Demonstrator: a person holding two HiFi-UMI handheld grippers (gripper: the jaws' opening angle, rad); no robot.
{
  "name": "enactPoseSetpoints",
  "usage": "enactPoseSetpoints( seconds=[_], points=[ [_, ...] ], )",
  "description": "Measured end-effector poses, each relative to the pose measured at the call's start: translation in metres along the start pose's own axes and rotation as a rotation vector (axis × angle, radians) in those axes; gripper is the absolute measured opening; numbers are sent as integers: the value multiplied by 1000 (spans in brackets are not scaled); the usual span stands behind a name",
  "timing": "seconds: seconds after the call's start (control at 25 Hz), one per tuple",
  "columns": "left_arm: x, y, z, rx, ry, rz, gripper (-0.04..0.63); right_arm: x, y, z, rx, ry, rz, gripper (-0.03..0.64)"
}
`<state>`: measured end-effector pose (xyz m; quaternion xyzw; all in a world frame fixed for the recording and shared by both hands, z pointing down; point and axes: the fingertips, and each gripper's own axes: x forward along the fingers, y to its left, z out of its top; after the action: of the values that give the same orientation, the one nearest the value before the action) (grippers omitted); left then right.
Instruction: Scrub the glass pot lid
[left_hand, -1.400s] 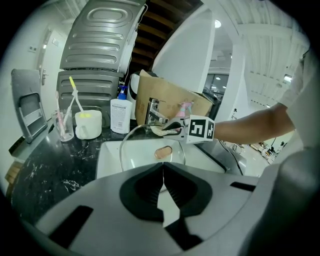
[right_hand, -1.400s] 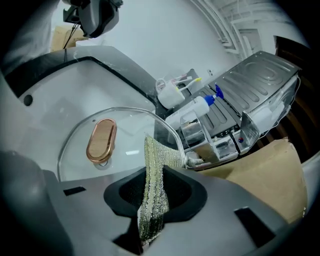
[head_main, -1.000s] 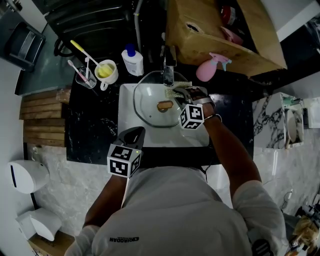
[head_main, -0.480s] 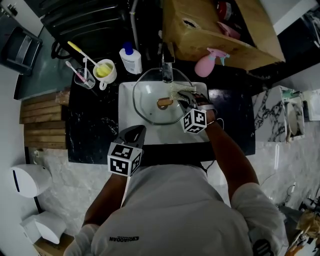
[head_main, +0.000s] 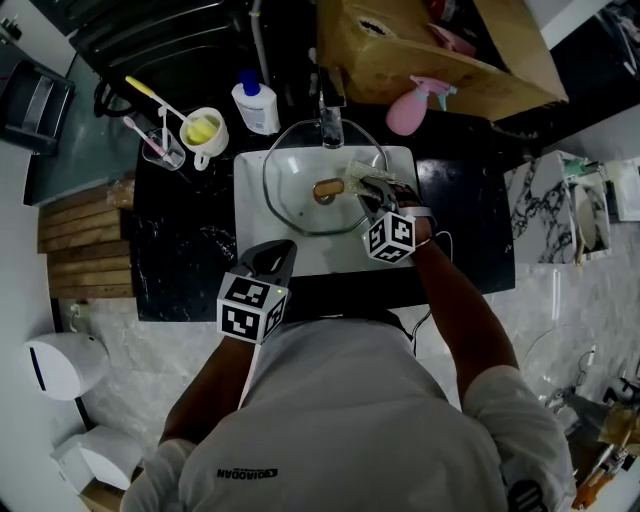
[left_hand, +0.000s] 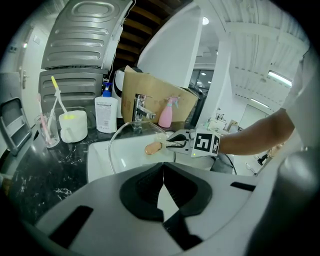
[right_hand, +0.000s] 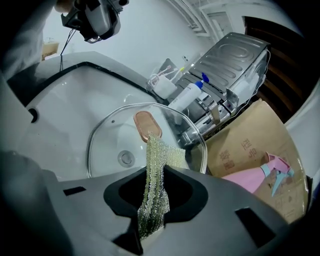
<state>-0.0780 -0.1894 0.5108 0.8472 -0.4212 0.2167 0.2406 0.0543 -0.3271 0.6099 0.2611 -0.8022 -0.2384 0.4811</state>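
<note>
The glass pot lid (head_main: 296, 200) lies in the white sink (head_main: 250, 225), its brown knob (head_main: 328, 190) facing up. My right gripper (head_main: 366, 186) is over the lid's right side, just right of the knob, shut on a green mesh scrubbing cloth (head_main: 358, 171). In the right gripper view the cloth (right_hand: 159, 156) hangs out of the right gripper (right_hand: 154, 172) onto the lid (right_hand: 107, 137) beside the knob (right_hand: 146, 125). My left gripper (head_main: 270, 262) is shut with nothing in it, held at the sink's near edge, apart from the lid (left_hand: 122, 136).
A faucet (head_main: 328, 118) stands behind the sink. On the black counter (head_main: 185, 250) at the back left are a soap bottle (head_main: 255, 105), a mug (head_main: 205, 132) and a glass with toothbrushes (head_main: 160, 148). A pink spray bottle (head_main: 412, 108) and a cardboard box (head_main: 430, 50) stand behind right.
The right gripper has slid the cloth a little across the lid, toward the near right of the knob. The left gripper has stayed at the sink's near edge.
</note>
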Motion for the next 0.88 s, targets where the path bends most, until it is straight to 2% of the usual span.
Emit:
enactPoseSetpoints(
  seconds=[0.44, 0.76, 0.88],
  points=[
    [-1, -11, 1, 2, -22, -59, 15, -7, 47, -5, -16, 48, 94, 100],
    [-7, -8, -5, -56, -30, -72, 15, -11, 71, 11, 77, 25, 188, 101],
    [-9, -7, -6, -63, -33, -73, 15, -10, 79, 19, 81, 23, 214, 101]
  ],
)
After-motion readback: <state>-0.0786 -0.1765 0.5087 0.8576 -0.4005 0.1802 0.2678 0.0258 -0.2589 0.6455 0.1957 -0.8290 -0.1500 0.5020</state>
